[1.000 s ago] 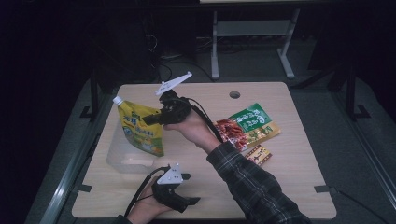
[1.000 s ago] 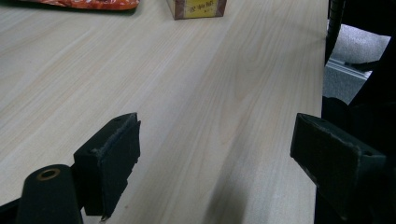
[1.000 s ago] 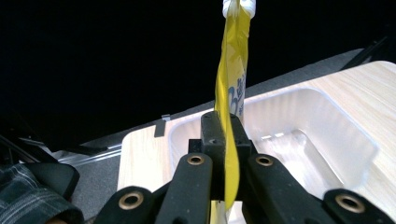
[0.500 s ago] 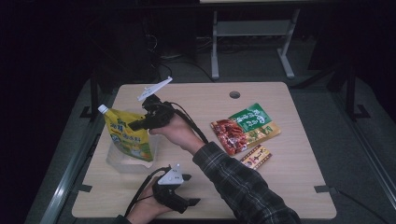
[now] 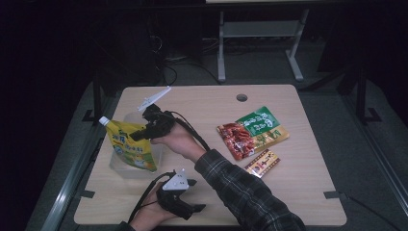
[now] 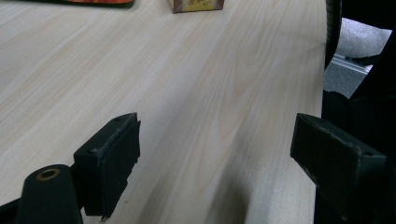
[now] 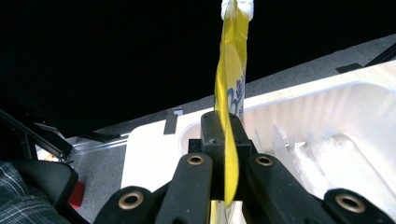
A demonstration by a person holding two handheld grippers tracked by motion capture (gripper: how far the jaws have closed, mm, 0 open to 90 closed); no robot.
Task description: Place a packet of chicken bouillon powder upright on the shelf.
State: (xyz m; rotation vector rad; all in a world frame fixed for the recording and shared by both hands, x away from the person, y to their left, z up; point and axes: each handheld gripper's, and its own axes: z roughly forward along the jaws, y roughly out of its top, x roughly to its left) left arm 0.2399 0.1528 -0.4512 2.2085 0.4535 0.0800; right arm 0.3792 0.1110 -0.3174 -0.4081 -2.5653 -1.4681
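A yellow spouted pouch (image 5: 131,147) with a white cap hangs upright over a clear plastic tub (image 5: 120,166) at the table's left edge. My right gripper (image 5: 138,134) reaches across from the right and is shut on the pouch's upper edge. In the right gripper view the jaws (image 7: 224,135) pinch the thin yellow pouch (image 7: 231,84) edge-on, with the white tub (image 7: 327,135) below. My left gripper (image 5: 194,195) rests open near the front edge. Its wide-apart jaws (image 6: 215,144) hold nothing above bare wood.
A red snack packet (image 5: 236,140), a green packet (image 5: 257,122) and a small box (image 5: 262,162) lie right of centre. The small box (image 6: 196,4) lies far ahead in the left gripper view. A round cable hole (image 5: 241,97) sits near the far edge.
My right gripper has carried the pouch leftward and lower, down over the tub. The left gripper has stayed where it was.
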